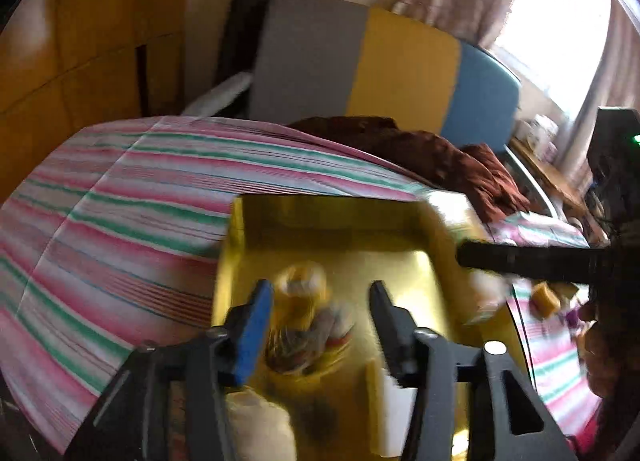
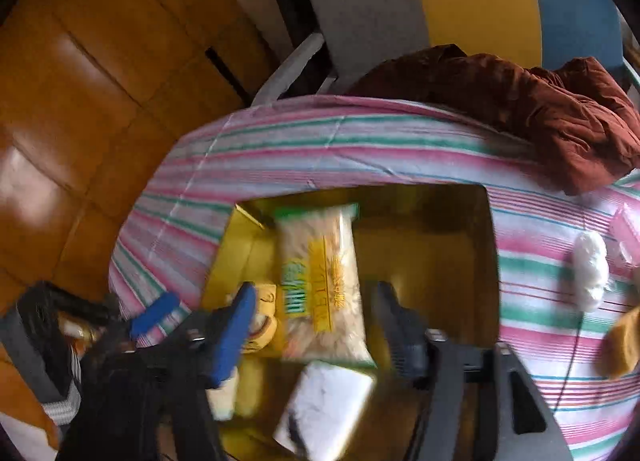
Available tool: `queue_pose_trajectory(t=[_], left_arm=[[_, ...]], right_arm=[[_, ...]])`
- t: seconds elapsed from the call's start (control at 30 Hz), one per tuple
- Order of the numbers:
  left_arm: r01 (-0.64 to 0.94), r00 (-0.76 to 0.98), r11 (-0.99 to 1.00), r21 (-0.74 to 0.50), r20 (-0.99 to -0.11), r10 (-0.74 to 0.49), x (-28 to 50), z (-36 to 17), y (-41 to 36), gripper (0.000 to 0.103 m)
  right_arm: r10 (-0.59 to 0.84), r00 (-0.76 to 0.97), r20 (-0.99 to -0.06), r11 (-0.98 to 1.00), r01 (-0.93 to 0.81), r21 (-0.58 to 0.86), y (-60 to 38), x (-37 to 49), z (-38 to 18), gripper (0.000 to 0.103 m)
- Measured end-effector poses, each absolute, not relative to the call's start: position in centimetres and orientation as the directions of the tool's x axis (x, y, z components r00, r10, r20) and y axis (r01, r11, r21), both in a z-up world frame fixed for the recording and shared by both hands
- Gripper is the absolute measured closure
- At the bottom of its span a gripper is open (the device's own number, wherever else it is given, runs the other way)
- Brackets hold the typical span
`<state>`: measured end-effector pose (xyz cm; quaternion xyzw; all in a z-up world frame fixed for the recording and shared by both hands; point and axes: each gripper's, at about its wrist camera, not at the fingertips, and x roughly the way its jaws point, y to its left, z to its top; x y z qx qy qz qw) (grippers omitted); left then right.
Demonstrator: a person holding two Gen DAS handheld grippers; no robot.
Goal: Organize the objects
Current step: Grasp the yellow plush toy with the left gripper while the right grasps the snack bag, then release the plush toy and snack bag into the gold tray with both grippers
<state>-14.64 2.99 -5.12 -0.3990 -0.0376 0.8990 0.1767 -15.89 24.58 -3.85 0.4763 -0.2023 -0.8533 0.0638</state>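
Observation:
A shiny yellow box (image 1: 328, 217) lies open on a bed with a pink, green and white striped sheet (image 1: 120, 201). My left gripper (image 1: 320, 293) hangs over the box with its jaws apart. Below them lies a blurred bundle of small packets (image 1: 308, 325), which neither pad touches. In the right wrist view my right gripper (image 2: 316, 293) stands open above the same box (image 2: 440, 205). Under it lies a clear packet of pale noodles with a yellow and green label (image 2: 320, 277). A white packet (image 2: 328, 401) and a small yellow packet (image 2: 264, 317) lie beside it.
A crumpled brown cloth (image 2: 540, 109) lies at the head of the bed, below a grey, yellow and blue headboard (image 1: 400, 61). A white wad (image 2: 590, 269) and a yellow block (image 1: 544, 299) sit on the sheet right of the box. Wooden floor (image 2: 80, 101) lies left.

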Motion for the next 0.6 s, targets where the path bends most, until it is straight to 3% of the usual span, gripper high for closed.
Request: queue_pose_trajectory(t=[0.1, 0.6], left_arm=[[-0.238, -0.648, -0.945, -0.224, -0.688, 0.326, -14.0, -5.0, 1.3, 0.031], [-0.171, -0.743, -0.974, -0.145, -0.631, 0.224, -6.9, -2.0, 1.0, 0.016]], right_arm=[[-0.285, -0.554, -0.782, -0.919, -0.075, 0.388, 24.0, -15.5, -3.3, 0.033], [-0.128, -0.602, -0.788, -0.971, -0.087, 0.225, 23.6, -6.5, -4.2, 0.032]])
